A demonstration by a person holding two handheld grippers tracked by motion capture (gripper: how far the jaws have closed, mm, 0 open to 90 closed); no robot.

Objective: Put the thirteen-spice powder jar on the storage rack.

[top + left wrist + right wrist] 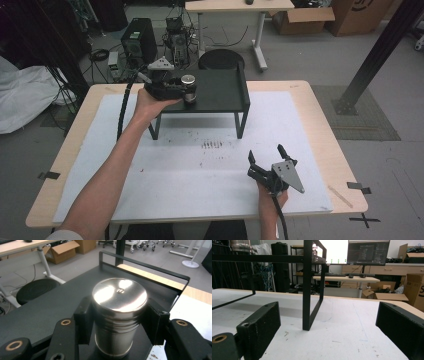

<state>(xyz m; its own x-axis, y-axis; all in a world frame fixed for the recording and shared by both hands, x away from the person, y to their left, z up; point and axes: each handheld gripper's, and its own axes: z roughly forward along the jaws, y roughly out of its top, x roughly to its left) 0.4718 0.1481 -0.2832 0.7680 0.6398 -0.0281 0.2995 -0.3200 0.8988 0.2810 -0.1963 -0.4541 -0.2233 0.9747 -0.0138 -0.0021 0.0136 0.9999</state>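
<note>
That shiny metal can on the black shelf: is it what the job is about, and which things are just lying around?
Part of the job:
- round steel can with a flat lid
- black metal raised shelf it stands on
- left gripper, jaws closed on the can

Just lying about:
- right gripper, open, resting on the white table cover
- black round stool
- cardboard boxes on the floor

No legible text, brand, number or sign found. The steel canister (119, 315) bears one small embossed mark at the centre of its lid, too small to read. The cardboard box (361, 14) on the floor at the far right carries part of a dark printed mark, cut off by the frame edge. The monitor (368, 252) shows lines of screen content, too fine to read.
</note>
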